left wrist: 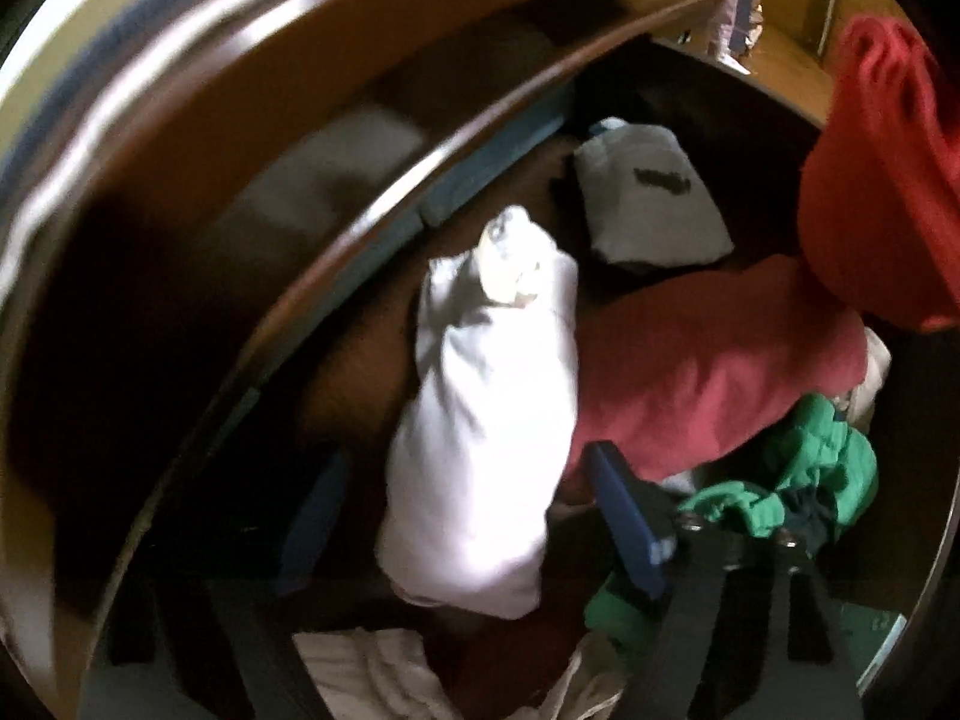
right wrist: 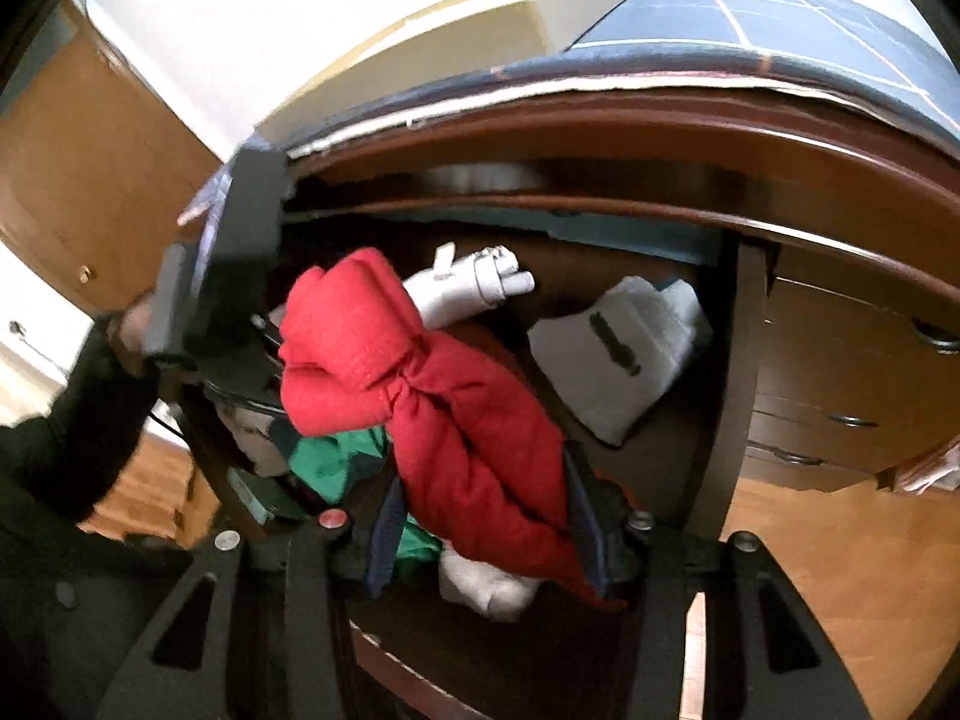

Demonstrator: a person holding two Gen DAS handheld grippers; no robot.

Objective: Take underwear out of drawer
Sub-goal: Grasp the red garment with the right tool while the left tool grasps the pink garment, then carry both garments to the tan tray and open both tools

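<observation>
The open wooden drawer holds bundled clothes. My right gripper is shut on a red piece of underwear and holds it above the drawer; it also shows at the right edge of the left wrist view. My left gripper is open inside the drawer, its blue fingers either side of a white rolled bundle. A pink-red garment and a green garment lie to its right.
A folded white cloth with a dark mark lies at the drawer's back. A white rolled bundle lies behind the red piece. The dresser top overhangs the drawer. More closed drawers are to the right, with wood floor below.
</observation>
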